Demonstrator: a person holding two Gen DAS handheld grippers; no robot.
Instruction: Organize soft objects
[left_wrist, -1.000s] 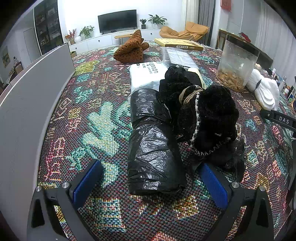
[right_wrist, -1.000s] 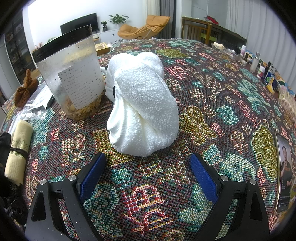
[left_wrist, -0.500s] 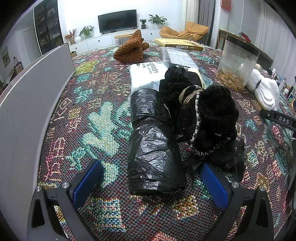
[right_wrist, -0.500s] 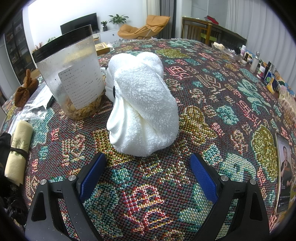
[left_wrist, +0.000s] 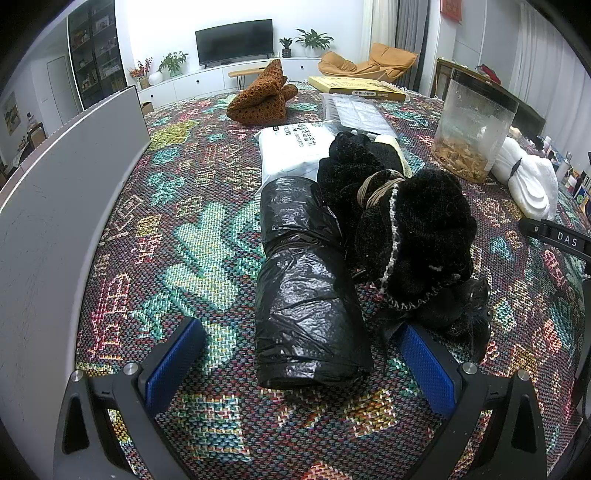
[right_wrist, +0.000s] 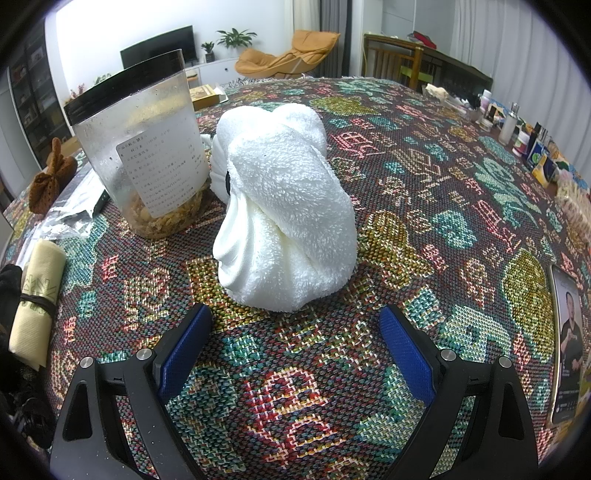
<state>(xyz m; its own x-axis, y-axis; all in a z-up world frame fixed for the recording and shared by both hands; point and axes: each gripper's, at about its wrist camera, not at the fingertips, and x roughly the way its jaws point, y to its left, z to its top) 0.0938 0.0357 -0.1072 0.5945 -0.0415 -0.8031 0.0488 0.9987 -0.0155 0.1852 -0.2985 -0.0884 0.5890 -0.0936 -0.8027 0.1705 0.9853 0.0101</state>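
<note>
Nothing is looking sorted: the left gripper (left_wrist: 299, 365) is facing the black bag roll (left_wrist: 310, 295), the right gripper (right_wrist: 295, 341) the white towel (right_wrist: 284, 206), fingers spread wide, holding nothing.

Both views give you even, bright indoor light. Fisheye distortion bends straight lines near the edges, and black vignetting fills the corners. The black plastic bag (left_wrist: 310, 295) shows small specular highlights. The white towel bundle (right_wrist: 284, 221) nears overexposure; focus stays sharp centrally.
</note>
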